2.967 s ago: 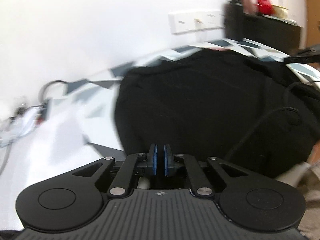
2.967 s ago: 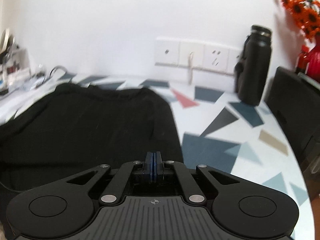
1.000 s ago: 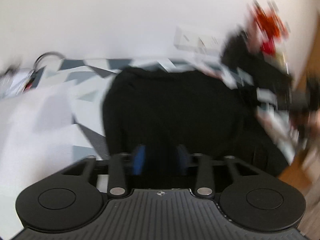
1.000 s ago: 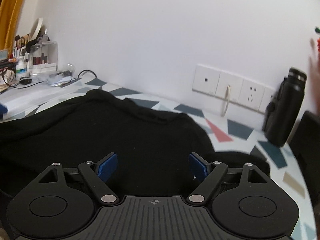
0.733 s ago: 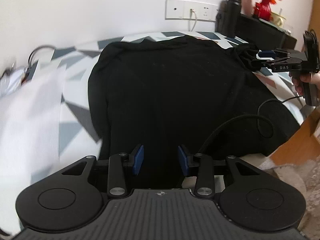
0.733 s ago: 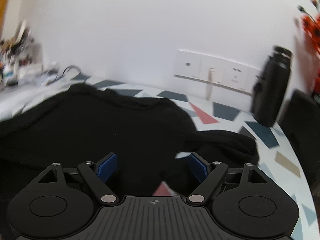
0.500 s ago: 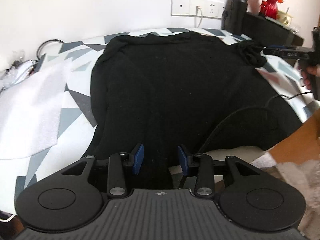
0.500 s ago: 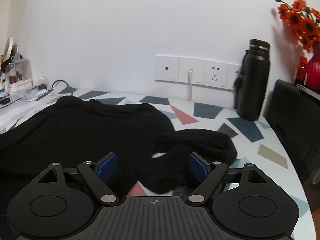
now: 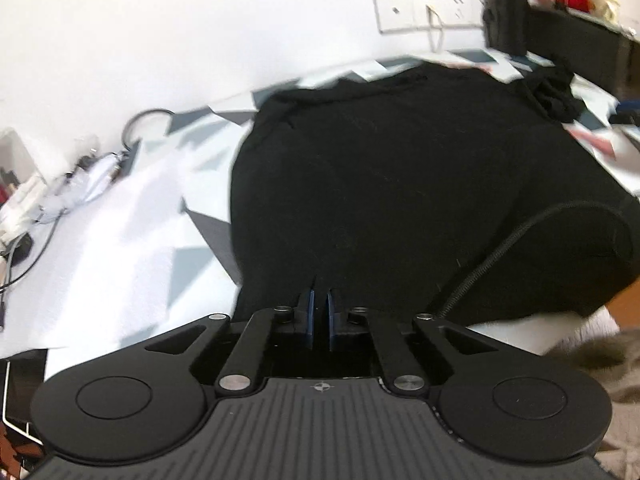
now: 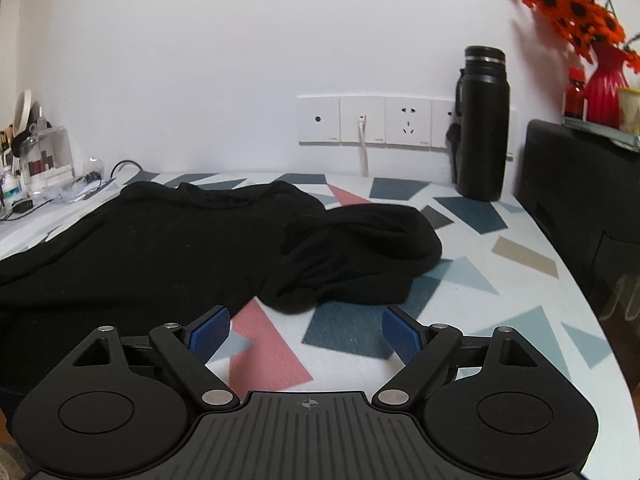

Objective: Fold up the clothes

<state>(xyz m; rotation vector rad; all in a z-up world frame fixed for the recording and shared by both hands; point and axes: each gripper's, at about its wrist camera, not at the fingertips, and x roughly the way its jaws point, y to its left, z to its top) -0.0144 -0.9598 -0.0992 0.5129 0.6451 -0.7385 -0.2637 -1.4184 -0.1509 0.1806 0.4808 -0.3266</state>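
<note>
Two grippers, two jobs: our left gripper [image 9: 319, 312] is clenched on the near hem of the black garment [image 9: 400, 184], spread across the patterned desk [image 10: 500, 248], likely to lift a fold. Our right gripper [image 10: 306, 330] hangs released just short of the bunched sleeve [image 10: 360, 252], toward the black bottle [image 10: 482, 124], ready to pinch.

A white wall [image 10: 240, 60] rises behind the table [image 10: 500, 264], whose top bears coloured triangles. Sockets [image 10: 404, 122] sit on the wall just above the table; a black cabinet [image 10: 576, 184] stands at its right.
</note>
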